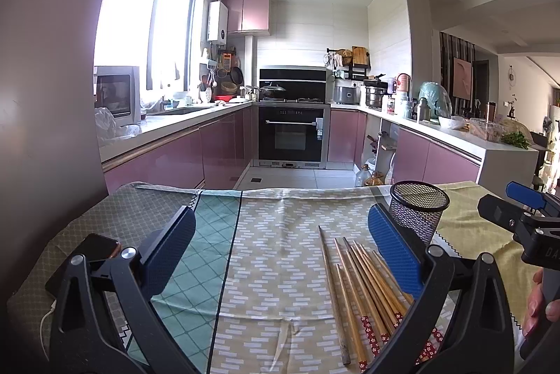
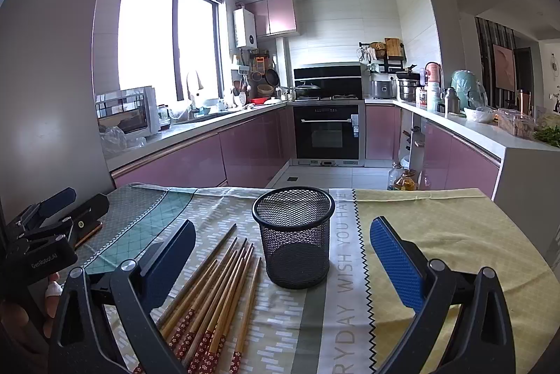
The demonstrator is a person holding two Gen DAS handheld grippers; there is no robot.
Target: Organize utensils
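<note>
Several wooden chopsticks [image 1: 360, 286] with red patterned ends lie loose on the patterned tablecloth [image 1: 273, 251], also in the right wrist view [image 2: 213, 297]. A black mesh holder [image 2: 294, 237] stands upright and empty just right of them, also in the left wrist view [image 1: 418, 209]. My left gripper [image 1: 280, 255] is open and empty above the cloth, left of the chopsticks. My right gripper [image 2: 280, 265] is open and empty, with the holder in front between its fingers. Each gripper shows at the edge of the other's view: the right one [image 1: 518, 209], the left one [image 2: 59, 213].
A phone [image 1: 87, 255] with a white cable lies on the table's left side. Beyond the table's far edge [image 2: 301, 188] is a kitchen floor with oil bottles [image 2: 402, 178], pink cabinets and an oven [image 2: 327, 132].
</note>
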